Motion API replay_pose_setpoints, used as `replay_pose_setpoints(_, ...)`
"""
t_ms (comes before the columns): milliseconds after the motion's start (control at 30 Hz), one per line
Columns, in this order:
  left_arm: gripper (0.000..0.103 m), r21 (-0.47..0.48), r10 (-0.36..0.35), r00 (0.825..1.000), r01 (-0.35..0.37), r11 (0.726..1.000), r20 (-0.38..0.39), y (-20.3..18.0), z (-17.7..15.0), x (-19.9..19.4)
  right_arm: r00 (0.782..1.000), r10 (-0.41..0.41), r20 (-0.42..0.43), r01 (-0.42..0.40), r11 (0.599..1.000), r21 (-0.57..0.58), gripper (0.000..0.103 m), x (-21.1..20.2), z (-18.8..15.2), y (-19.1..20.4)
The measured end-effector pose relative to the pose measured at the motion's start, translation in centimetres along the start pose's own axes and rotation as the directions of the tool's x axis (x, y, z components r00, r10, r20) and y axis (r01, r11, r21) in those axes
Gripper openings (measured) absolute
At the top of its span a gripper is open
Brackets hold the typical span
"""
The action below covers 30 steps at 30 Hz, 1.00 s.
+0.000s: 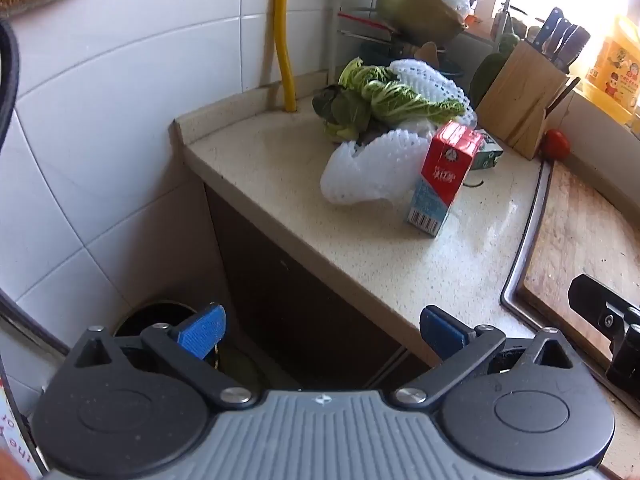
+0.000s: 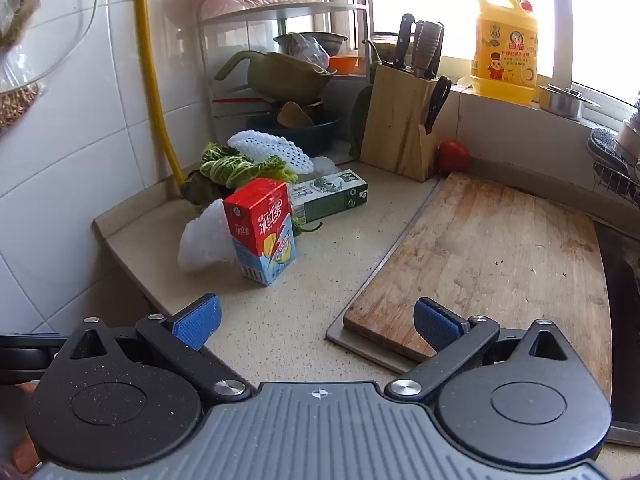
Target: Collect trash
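A red and blue drink carton (image 2: pixel 262 232) (image 1: pixel 444 178) stands upright on the beige counter (image 2: pixel 304 304). Behind it lie a green carton (image 2: pixel 330 196) on its side, white foam fruit nets (image 2: pixel 204 240) (image 1: pixel 368 172) and wilted cabbage leaves (image 2: pixel 236 168) (image 1: pixel 384 96). A dark trash bin (image 1: pixel 160 320) sits on the floor below the counter's left end. My left gripper (image 1: pixel 322 332) hangs open over the floor gap beside the counter, near the bin, holding nothing. My right gripper (image 2: pixel 316 322) stands open above the counter's front, short of the drink carton, also holding nothing.
A wooden cutting board (image 2: pixel 500 256) covers the sink at the right. At the back stand a knife block (image 2: pixel 400 120), a tomato (image 2: pixel 454 156), a dish rack with bowls (image 2: pixel 288 76) and a yellow detergent jug (image 2: pixel 506 56). A yellow hose (image 2: pixel 156 80) runs down the tiled wall.
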<state>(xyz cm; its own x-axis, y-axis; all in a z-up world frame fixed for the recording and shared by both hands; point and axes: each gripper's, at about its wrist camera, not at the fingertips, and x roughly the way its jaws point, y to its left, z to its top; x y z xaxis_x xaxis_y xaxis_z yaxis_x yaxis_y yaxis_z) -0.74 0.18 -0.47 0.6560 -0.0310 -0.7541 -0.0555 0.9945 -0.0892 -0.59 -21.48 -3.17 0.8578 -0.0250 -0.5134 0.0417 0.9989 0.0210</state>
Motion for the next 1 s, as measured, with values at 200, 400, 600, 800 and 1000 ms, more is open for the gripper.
replay_pose_setpoints(200,0.102,-0.022,0.000,1.000,-0.001,1.000,-0.029,0.5,0.0,0.0,1.000,-0.017,-0.001,0.017,1.000,-0.006,0.103,0.3,-1.4,0.3)
replay_pose_setpoints(400,0.102,-0.039,0.002,0.999,-0.003,0.999,-0.044,1.2,-0.5,0.1,0.999,-0.037,-0.035,0.036,0.999,-0.015,0.103,0.4,-1.6,0.7)
replay_pose_setpoints(600,0.102,-0.043,0.007,1.000,-0.008,0.999,-0.023,1.5,-0.8,-0.5,0.998,-0.041,-0.036,0.040,0.999,-0.033,0.103,0.3,-2.0,1.4)
replay_pose_setpoints(800,0.102,-0.033,0.004,1.000,-0.004,0.999,-0.017,1.5,-1.1,-0.6,0.998,-0.051,-0.047,0.050,0.998,-0.029,0.103,0.3,-2.1,1.4)
replay_pose_setpoints(1000,0.102,-0.030,0.001,1.000,-0.002,1.000,-0.018,1.6,-1.3,-0.6,0.997,-0.053,-0.051,0.051,0.998,-0.024,0.103,0.2,-2.2,1.6)
